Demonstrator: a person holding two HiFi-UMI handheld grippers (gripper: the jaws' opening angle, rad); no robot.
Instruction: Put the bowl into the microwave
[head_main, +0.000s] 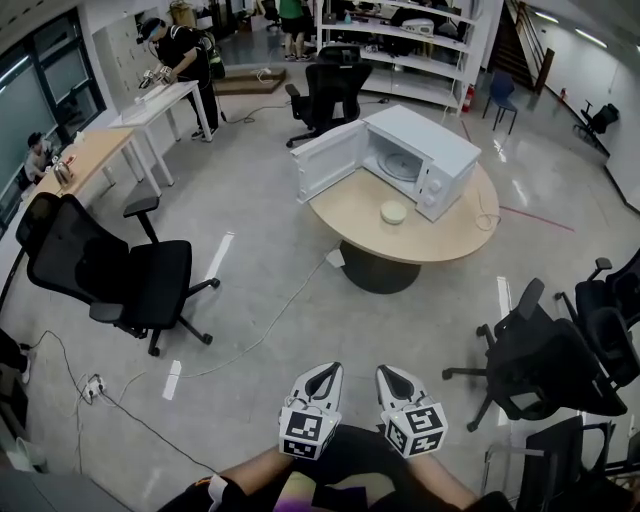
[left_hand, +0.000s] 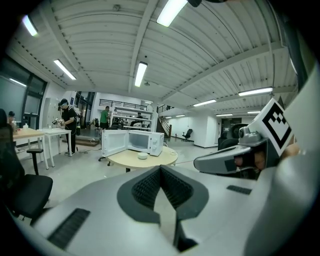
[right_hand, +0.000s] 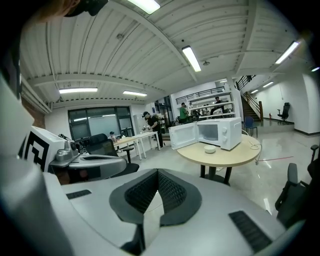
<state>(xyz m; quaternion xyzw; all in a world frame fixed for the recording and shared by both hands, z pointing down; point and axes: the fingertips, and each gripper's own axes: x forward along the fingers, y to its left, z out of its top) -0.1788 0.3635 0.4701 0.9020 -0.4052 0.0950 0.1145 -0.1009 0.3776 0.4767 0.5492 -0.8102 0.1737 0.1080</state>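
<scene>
A small pale bowl (head_main: 394, 212) sits on the round wooden table (head_main: 450, 240), just in front of the white microwave (head_main: 425, 160), whose door (head_main: 325, 160) stands swung wide to the left. Both show far off in the left gripper view, bowl (left_hand: 143, 156) and microwave (left_hand: 145, 142), and in the right gripper view, bowl (right_hand: 210, 149) and microwave (right_hand: 220, 132). My left gripper (head_main: 322, 372) and right gripper (head_main: 392, 372) are held side by side low in the head view, several steps from the table. On each gripper the jaws meet at their tips with nothing held.
A black office chair (head_main: 120, 270) stands at the left and more black chairs (head_main: 550, 360) at the right. A cable (head_main: 270, 330) runs across the floor from the table to a power strip (head_main: 92, 387). People stand at white desks (head_main: 160, 100) far back left.
</scene>
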